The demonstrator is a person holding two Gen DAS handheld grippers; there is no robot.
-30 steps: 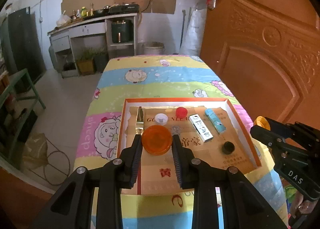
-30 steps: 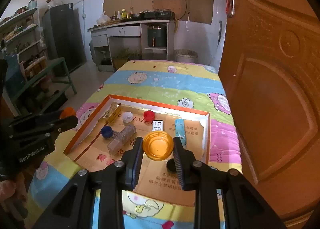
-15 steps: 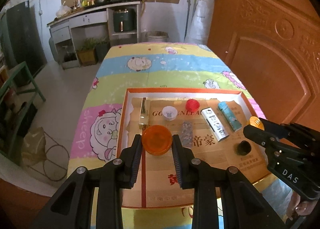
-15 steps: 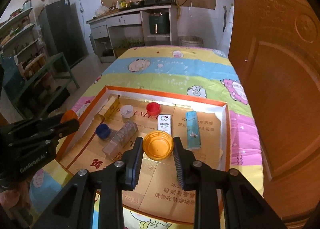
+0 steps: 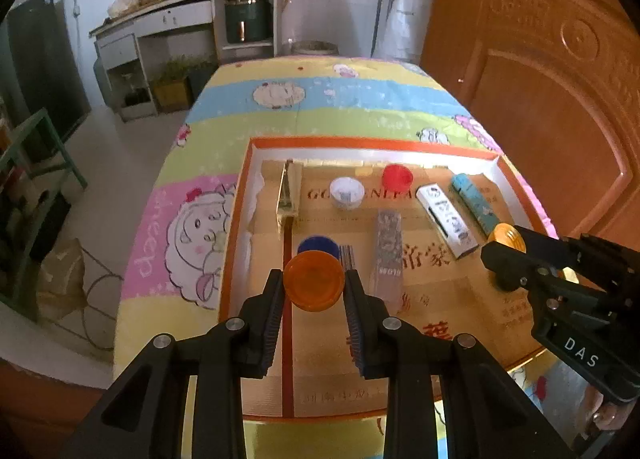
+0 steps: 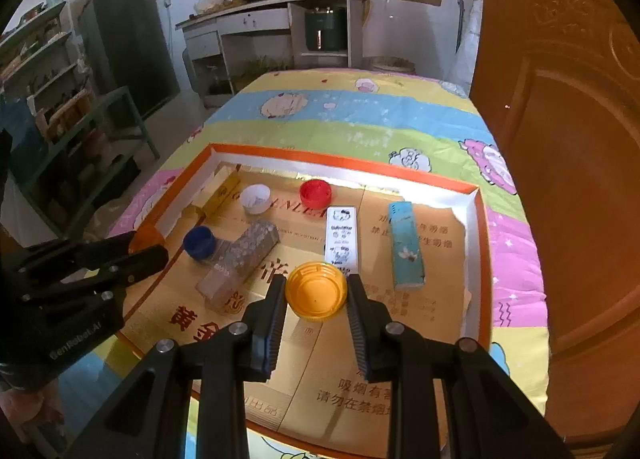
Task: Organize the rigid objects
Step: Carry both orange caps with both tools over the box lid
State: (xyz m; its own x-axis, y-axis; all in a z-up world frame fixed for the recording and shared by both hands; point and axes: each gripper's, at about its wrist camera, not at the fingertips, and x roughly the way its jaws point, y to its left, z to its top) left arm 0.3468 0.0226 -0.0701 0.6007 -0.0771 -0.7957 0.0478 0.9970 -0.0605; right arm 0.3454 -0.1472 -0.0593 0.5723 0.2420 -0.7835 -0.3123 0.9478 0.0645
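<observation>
Holding: we grip one bottle cap in each tool, both over the tray (image 5: 240, 195).
Left gripper (image 5: 314, 291): narrowed onto the orange cap (image 5: 314, 281), lower centre of the left wrist view, closed top facing us.
Right gripper (image 6: 316, 295): narrowed onto the yellow cap (image 6: 316, 291), lower centre of the right wrist view, hollow side facing us.
Why held so: we pinch each cap across its rim, likely so it can be set down flat among the others.
Loose caps: we count three, a white cap (image 6: 256, 198), a red cap (image 6: 315, 193) and a blue cap (image 6: 199, 241), all toward the upper left of the tray.
Black cap: we cannot confirm one; something dark sits behind the right tool in the left view.
Long boxes: four, a gold box (image 6: 218, 195), a silver box (image 6: 240, 255), a white box (image 6: 341, 233) and a teal box (image 6: 406, 245).
Tray: one, on the striped cloth (image 5: 320, 99).
</observation>
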